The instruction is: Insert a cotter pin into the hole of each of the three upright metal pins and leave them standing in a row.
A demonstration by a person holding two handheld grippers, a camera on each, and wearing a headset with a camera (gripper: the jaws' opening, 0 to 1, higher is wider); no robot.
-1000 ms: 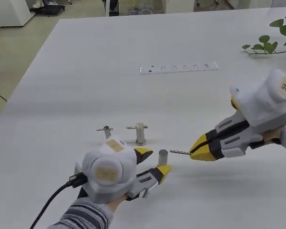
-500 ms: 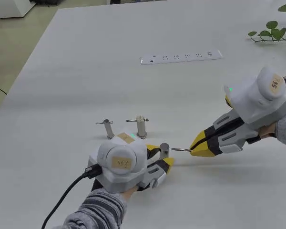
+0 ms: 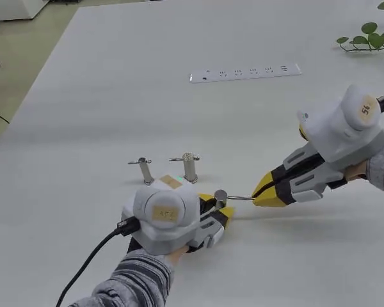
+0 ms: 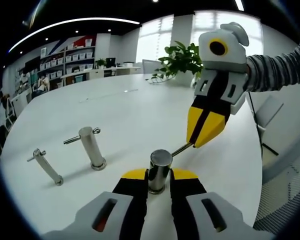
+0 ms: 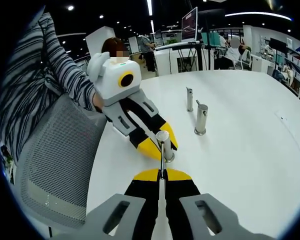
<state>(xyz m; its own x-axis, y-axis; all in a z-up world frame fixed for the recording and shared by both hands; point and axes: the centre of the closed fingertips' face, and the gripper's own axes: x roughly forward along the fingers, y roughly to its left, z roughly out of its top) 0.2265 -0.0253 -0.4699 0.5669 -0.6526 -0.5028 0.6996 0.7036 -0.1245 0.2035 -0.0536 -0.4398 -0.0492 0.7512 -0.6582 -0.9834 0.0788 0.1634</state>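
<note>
Centrally on the table (image 3: 147, 83), the left gripper (image 3: 217, 206) clamps its jaws on the base of the third pin (image 3: 220, 196) and holds it upright. The right gripper (image 3: 261, 194), to its right, pinches a cotter (image 3: 241, 199) level between closed jaws, pointed at that pin's head. Beyond the left gripper stand the left pin (image 3: 144, 171) and the middle pin (image 3: 189, 169), near each other and apart from the clamp; each already has its own cotter through the head. In the left gripper view, the cotter (image 4: 181, 148) meets the third pin (image 4: 160, 165) just below its cap; whether the tip has entered the hole cannot be told. In the right gripper view, the cotter (image 5: 161, 162) runs straight from the jaws to the pin (image 5: 164, 147). Step in hand: fitting the last of three cotters, so the task is judged about two-thirds done. The next move calls for a straight push along the hole's axis while the left gripper braces the pin, then release of both so the pin stands in the row.
</note>
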